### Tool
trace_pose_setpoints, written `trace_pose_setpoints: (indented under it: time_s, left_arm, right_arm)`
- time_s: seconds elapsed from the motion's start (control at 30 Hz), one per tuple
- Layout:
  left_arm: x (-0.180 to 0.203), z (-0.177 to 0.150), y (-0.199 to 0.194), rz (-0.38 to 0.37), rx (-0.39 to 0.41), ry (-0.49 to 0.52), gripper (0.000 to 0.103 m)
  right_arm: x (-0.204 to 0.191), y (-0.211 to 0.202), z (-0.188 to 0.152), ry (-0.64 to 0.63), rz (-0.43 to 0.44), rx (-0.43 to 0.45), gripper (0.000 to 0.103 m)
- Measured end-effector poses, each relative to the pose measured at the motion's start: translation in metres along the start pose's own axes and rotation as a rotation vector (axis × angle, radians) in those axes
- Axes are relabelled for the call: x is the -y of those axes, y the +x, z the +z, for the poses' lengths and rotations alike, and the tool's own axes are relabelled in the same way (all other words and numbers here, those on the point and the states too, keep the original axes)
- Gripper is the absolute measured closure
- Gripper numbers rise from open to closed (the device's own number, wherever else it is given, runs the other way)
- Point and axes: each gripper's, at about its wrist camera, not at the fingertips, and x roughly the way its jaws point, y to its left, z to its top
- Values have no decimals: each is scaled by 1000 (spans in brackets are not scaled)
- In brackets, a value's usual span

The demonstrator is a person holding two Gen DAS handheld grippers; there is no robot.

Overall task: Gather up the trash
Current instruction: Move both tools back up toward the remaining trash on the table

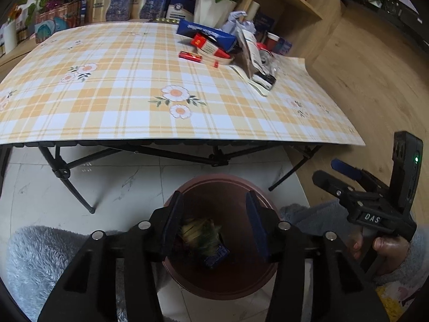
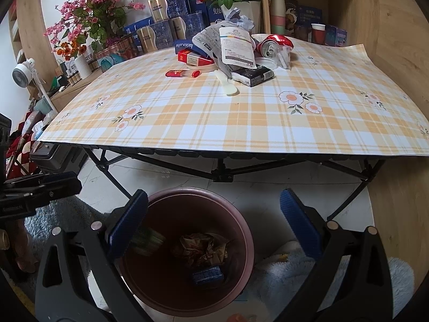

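Observation:
A brown trash bin (image 1: 257,193) stands on the floor in front of the table; it also shows in the right wrist view (image 2: 241,222). Inside lie a green-yellow wrapper (image 1: 199,234), crumpled brown wrappers (image 2: 201,249) and a small blue packet (image 2: 207,275). My left gripper (image 1: 214,214) is open and empty right above the bin. My right gripper (image 2: 214,217) is open and empty above the bin too. A trash pile (image 2: 236,51) sits at the far side of the table: red boxes, a blue box, white pouches, a crushed red can (image 2: 273,44), a black packet (image 2: 253,75).
The folding table with a plaid cloth (image 2: 214,123) has black legs near the bin. Boxes, flower pots and shelves stand behind it. A grey fluffy rug (image 1: 40,257) lies by the bin. The right gripper shows at the right edge of the left wrist view (image 1: 375,201).

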Motion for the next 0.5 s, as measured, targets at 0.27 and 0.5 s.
trace_pose_setpoints:
  time_s: [0.27,0.5]
  left_arm:
    - [-11,2,-9,54,58,-65,36]
    - [-20,3,-13,82,77,-108,33]
  right_arm:
    - [0,1,-1,6,-11,0,6]
    - [5,2,-2,30,-16,-4,6]
